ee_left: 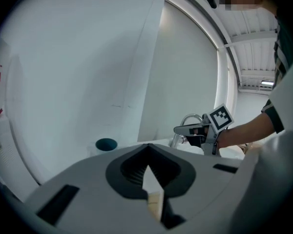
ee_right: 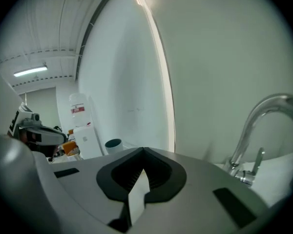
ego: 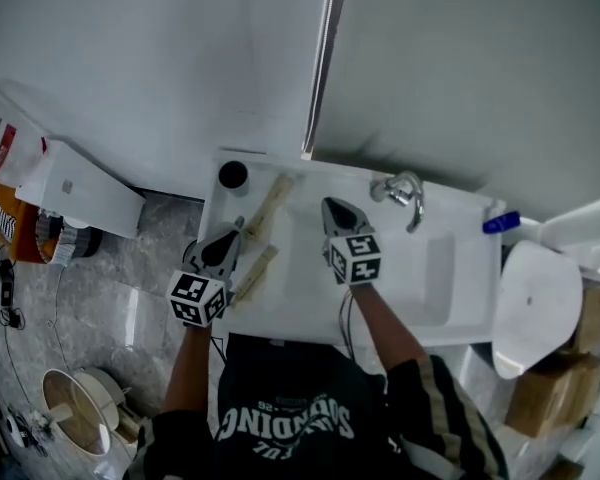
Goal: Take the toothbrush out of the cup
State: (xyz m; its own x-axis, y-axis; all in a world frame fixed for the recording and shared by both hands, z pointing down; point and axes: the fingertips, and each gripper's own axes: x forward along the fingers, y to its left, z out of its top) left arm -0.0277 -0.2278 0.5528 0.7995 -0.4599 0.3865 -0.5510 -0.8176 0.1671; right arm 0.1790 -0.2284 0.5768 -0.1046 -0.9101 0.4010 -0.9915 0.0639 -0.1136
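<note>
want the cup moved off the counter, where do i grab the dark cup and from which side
Grip the dark cup across its round side, below the rim, coming from the front, the person's side. It stands upright, mouth up, in the back left corner of the sink counter, close to the wall, so the back is likely blocked. The left gripper is nearer.
</note>
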